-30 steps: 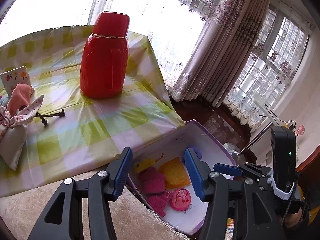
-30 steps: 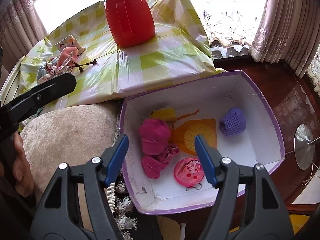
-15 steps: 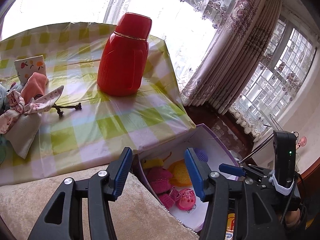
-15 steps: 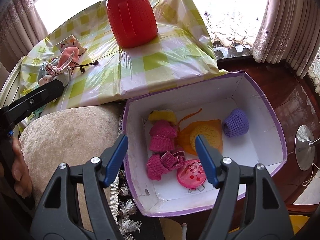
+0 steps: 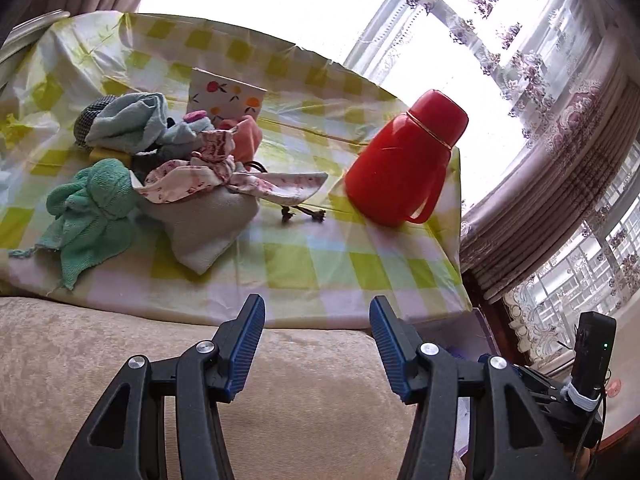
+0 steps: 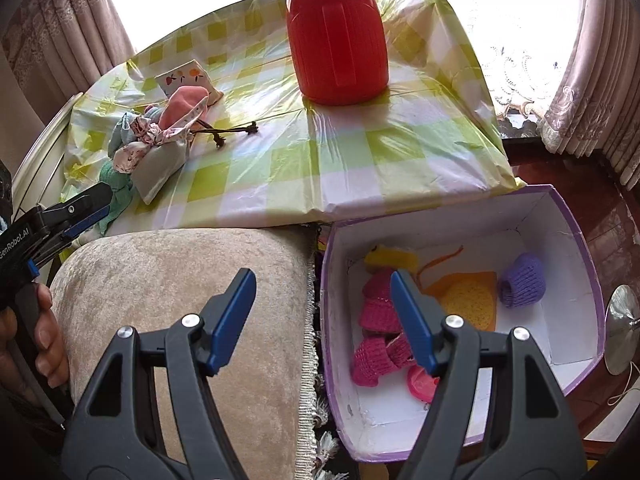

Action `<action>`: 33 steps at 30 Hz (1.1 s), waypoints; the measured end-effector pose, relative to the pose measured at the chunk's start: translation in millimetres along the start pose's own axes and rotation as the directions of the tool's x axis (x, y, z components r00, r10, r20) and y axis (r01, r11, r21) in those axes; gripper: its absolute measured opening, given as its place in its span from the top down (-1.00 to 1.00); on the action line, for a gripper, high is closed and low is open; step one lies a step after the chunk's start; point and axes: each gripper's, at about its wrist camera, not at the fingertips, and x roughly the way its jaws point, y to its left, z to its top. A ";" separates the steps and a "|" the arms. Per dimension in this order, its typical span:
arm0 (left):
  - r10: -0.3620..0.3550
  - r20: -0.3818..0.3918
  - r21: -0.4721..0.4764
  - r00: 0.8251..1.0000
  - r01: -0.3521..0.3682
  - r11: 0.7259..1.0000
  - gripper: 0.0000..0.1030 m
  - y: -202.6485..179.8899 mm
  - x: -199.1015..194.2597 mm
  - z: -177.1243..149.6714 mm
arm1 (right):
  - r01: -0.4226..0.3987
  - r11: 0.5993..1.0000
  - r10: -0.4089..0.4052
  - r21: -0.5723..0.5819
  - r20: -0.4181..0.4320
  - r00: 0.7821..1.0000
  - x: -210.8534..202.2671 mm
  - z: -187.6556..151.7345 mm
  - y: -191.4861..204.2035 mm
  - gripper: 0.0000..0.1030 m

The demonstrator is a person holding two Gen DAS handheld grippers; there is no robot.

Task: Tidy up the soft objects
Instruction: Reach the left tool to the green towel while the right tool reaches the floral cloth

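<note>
A pile of soft things lies on the checked tablecloth (image 5: 304, 256): a green towel (image 5: 90, 216), a grey drawstring pouch (image 5: 204, 216) with a floral bow, a light blue cloth (image 5: 128, 120) and a pink piece (image 5: 248, 140). The pouch also shows in the right wrist view (image 6: 160, 160). My left gripper (image 5: 316, 340) is open and empty over the beige cushion, short of the pile. My right gripper (image 6: 324, 312) is open and empty at the left rim of the purple box (image 6: 576, 240), which holds pink knits (image 6: 376, 312), a yellow sponge (image 6: 472, 300) and a purple knit (image 6: 522, 280).
A red thermos (image 5: 404, 160) stands on the table's right part, also seen in the right wrist view (image 6: 336, 40). A fruit-print pouch (image 5: 224, 96) leans behind the pile. A beige cushion (image 6: 180, 300) lies in front of the table. Curtains (image 5: 560, 160) hang at the right.
My left gripper has swung left, away from the box and toward the pile of soft things on the table. My right gripper has shifted left to the box's left rim.
</note>
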 end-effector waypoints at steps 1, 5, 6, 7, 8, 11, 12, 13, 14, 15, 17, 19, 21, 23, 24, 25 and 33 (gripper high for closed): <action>0.013 0.007 -0.019 1.000 -0.013 1.000 -0.08 8.8 -2.5 0.9 | -0.008 1.000 0.008 -0.009 -0.003 1.000 3.2 1.8 5.7 -0.41; 0.070 0.031 -0.093 0.997 -0.067 0.993 -0.08 45.8 -12.0 3.9 | -0.042 0.998 0.041 -0.049 -0.021 0.999 18.7 9.4 30.7 -0.41; 0.086 0.037 -0.110 0.996 -0.082 0.991 -0.08 54.9 -14.9 4.5 | -0.047 0.997 0.046 -0.066 -0.019 0.999 21.5 11.0 38.2 -0.41; 0.103 0.041 -0.129 0.994 -0.097 0.987 -0.08 64.2 -16.9 5.3 | -0.049 0.995 0.048 -0.086 -0.017 0.999 24.2 12.2 45.3 -0.41; 0.117 0.044 -0.146 0.992 -0.110 0.983 -0.08 72.5 -18.8 5.7 | -0.050 0.993 0.048 -0.110 -0.017 0.999 27.4 13.8 53.5 -0.41; 0.164 0.058 -0.197 0.985 -0.150 0.969 -0.08 97.8 -25.0 7.6 | -0.057 0.984 0.054 -0.166 -0.022 0.998 36.4 17.5 76.0 -0.41; 0.179 0.061 -0.208 0.982 -0.163 0.965 -0.08 104.8 -26.9 8.7 | -0.061 0.981 0.058 -0.183 -0.024 0.998 39.5 18.8 82.6 -0.41; 0.195 0.064 -0.216 0.979 -0.177 0.960 -0.08 111.2 -28.4 10.1 | -0.065 0.978 0.060 -0.199 -0.031 0.998 43.0 20.2 88.7 -0.41; 0.207 0.067 -0.221 0.976 -0.188 0.957 -0.08 116.4 -29.1 11.7 | -0.067 0.975 0.061 -0.214 -0.036 0.997 46.4 21.6 94.6 -0.41; 0.220 0.068 -0.224 0.973 -0.200 0.954 -0.08 120.6 -29.1 13.8 | -0.071 0.972 0.065 -0.224 -0.036 0.997 49.2 23.1 99.4 -0.41; 0.246 0.066 -0.220 0.967 -0.227 0.949 -0.08 127.9 -27.5 18.7 | -0.077 0.967 0.069 -0.243 -0.041 0.997 55.0 27.2 107.9 -0.41; 0.262 0.062 -0.210 0.963 -0.244 0.947 -0.08 132.9 -24.2 24.3 | -0.080 0.963 0.072 -0.259 -0.040 0.997 60.1 33.1 116.1 -0.41; 0.279 0.054 -0.179 0.959 -0.266 0.947 -0.08 133.5 -18.3 30.7 | -0.086 0.958 0.080 -0.272 -0.032 0.996 65.6 40.7 124.5 -0.41; 0.305 0.042 -0.138 0.952 -0.296 0.945 -0.09 132.4 -11.0 36.8 | -0.089 0.953 0.087 -0.291 -0.022 0.996 70.8 48.0 133.4 -0.41; 0.314 0.035 -0.115 0.949 -0.308 0.944 -0.09 131.7 -7.2 39.9 | -0.083 0.950 0.082 -0.302 -0.015 0.997 74.4 52.3 139.2 -0.41; 0.318 0.028 -0.092 0.948 -0.315 0.945 -0.09 131.2 -3.1 42.9 | -0.079 0.947 0.080 -0.313 -0.009 0.997 77.2 56.1 144.1 -0.41; 0.355 -0.019 0.038 0.935 -0.354 0.934 -0.26 131.1 25.5 61.9 | -0.102 0.931 0.120 -0.351 0.031 0.992 98.6 90.1 180.9 -0.41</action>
